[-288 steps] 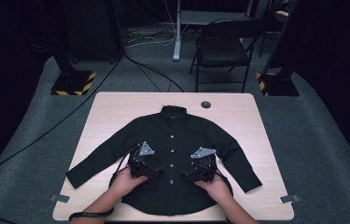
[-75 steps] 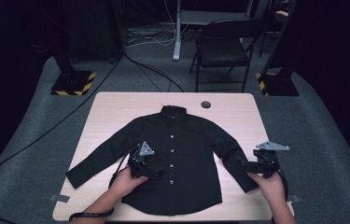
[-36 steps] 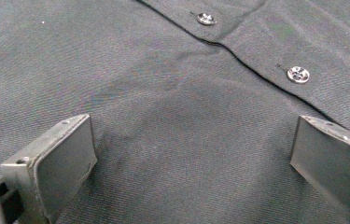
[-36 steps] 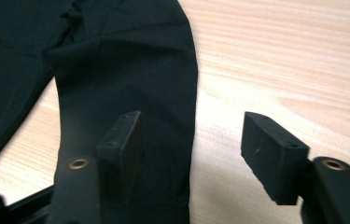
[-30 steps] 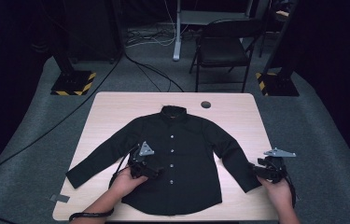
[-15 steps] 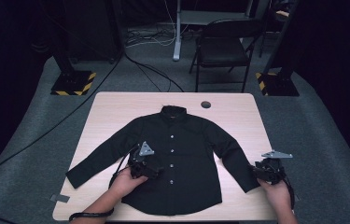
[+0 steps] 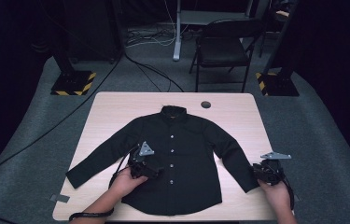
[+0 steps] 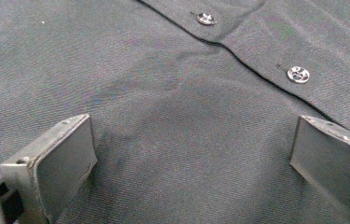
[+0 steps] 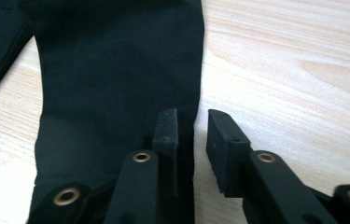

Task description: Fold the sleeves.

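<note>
Down on the shirt's front, the left hand-held gripper [image 7: 150,171] rests with its jaws spread wide on flat dark cloth, nothing between them; in the left gripper view two pale buttons [image 8: 298,74] sit just beyond its pads [image 8: 65,156]. The left hand [image 7: 127,179] holds it from the near side. At the right edge of the worktop [image 7: 116,112], the right hand-held gripper [image 9: 192,135] has its jaws only narrowly apart, straddling the edge of the sleeve cuff [image 9: 116,93]: one jaw lies over the cloth, the other over bare wood, and whether they pinch the fabric cannot be told. The right hand [image 7: 275,193] grips it from the near side.

The black shirt [image 7: 182,154] lies face up and buttoned, spread flat at the middle of the worktop. Its long axis runs near to far, collar [image 7: 173,112] pointing far, hem toward the near edge. Both sleeves splay outward and nearward, left and right. The fabric is dark, matte, finely woven.
</note>
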The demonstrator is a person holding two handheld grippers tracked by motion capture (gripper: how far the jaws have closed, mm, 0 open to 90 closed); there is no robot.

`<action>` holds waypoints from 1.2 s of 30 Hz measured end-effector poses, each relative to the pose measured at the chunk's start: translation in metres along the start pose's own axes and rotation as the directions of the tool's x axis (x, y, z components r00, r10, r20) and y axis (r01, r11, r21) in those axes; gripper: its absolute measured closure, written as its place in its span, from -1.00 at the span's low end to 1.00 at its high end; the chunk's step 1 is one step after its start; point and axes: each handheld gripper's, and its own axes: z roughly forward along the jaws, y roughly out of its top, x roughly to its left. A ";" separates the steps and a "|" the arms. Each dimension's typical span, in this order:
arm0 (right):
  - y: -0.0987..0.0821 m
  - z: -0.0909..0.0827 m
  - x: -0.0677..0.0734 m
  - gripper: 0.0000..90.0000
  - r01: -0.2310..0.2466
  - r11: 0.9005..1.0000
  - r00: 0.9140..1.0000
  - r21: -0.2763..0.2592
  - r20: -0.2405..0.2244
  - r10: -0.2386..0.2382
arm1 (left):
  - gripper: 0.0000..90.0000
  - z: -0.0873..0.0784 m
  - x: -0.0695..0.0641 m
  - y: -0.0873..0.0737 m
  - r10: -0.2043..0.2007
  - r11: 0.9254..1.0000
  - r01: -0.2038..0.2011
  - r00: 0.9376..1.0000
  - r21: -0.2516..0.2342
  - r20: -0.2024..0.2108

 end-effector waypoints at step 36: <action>0.026 -0.035 0.005 0.99 0.039 0.996 0.997 -0.079 -0.058 -0.044 | -1.00 0.000 0.000 0.000 0.000 1.000 0.000 1.000 0.000 0.000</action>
